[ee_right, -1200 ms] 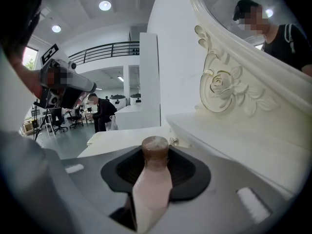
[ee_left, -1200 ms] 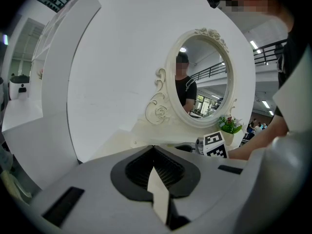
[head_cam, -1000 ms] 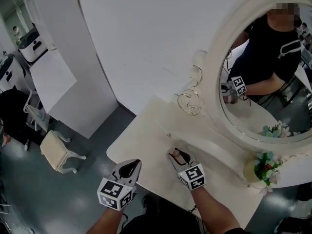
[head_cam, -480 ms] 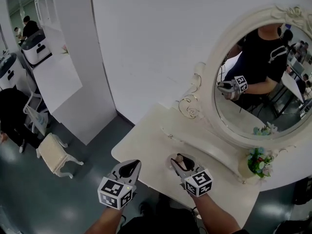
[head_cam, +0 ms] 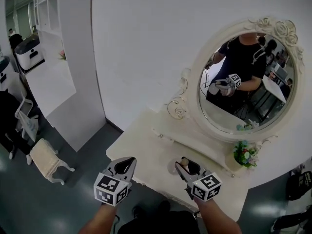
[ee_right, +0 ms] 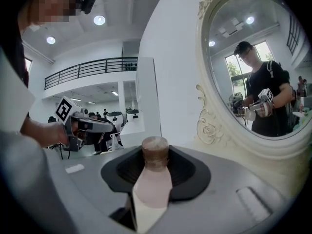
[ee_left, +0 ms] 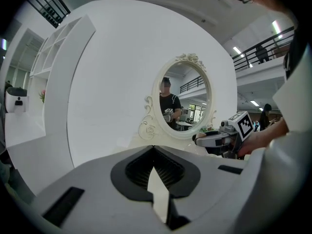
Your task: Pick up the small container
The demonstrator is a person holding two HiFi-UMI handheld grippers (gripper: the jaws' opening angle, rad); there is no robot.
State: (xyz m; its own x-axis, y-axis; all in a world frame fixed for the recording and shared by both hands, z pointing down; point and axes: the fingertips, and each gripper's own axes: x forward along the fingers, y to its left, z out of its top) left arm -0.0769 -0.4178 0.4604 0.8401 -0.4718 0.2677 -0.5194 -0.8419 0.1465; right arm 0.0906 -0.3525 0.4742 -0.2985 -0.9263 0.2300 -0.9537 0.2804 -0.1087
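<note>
The small container (ee_right: 153,174) is a pale pink bottle with a brown cap. My right gripper (ee_right: 155,165) is shut on its body, and the cap sticks out past the jaws. In the head view that right gripper (head_cam: 189,167) holds the container (head_cam: 185,162) above the front part of the cream vanity table (head_cam: 146,145). My left gripper (head_cam: 124,165) hangs at the table's front left edge. Its jaws meet at the tip with nothing between them, as the left gripper view also shows for the left gripper (ee_left: 153,151).
An oval mirror (head_cam: 243,82) in an ornate cream frame stands at the back of the table and reflects the person. A small flower pot (head_cam: 243,155) sits at its right foot. A cream chair (head_cam: 46,159) and a white partition (head_cam: 63,67) stand to the left.
The head view has tilted up, so more of the mirror and wall show. Both grippers sit lower in the frame, and the right one still grips the container, nearer the table's front edge.
</note>
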